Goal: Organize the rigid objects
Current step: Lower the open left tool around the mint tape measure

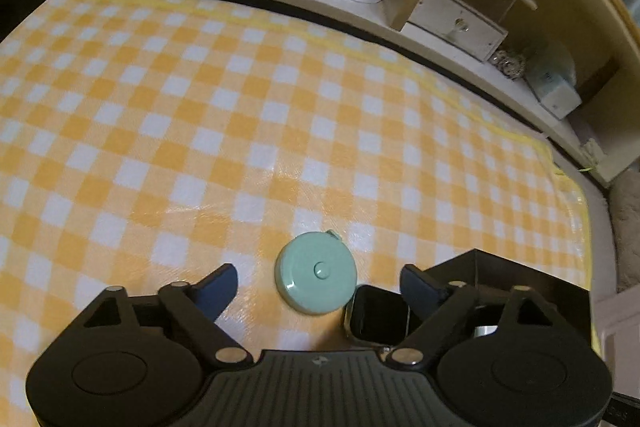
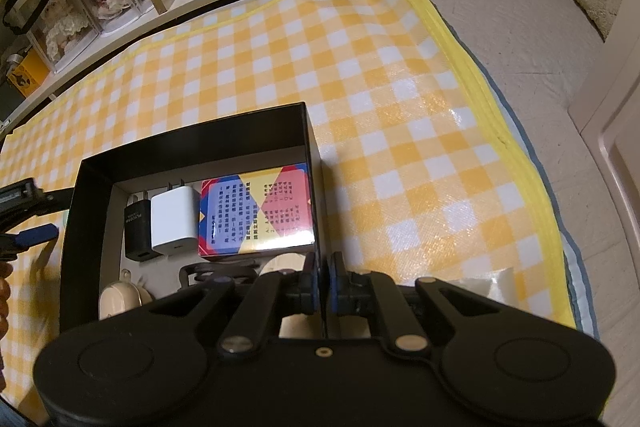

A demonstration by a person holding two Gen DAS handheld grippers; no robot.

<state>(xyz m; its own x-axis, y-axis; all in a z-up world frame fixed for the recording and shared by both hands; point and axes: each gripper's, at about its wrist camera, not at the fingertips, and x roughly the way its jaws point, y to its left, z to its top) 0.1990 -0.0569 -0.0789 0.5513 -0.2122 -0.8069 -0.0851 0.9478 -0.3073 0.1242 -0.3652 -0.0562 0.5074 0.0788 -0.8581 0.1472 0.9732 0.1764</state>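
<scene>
Mint tape measure [image 1: 316, 273] sits between the wide-apart left tongs [image 1: 320, 281]; right tongs [image 2: 322, 283] pinch the black box [image 2: 192, 131] wall.

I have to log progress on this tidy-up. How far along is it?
Mostly done: the black box already holds a black charger, a white charger and a colourful card box. The right gripper is shut on the box wall. The open left gripper is lined up on the mint tape measure; a smartwatch is left too.
</scene>
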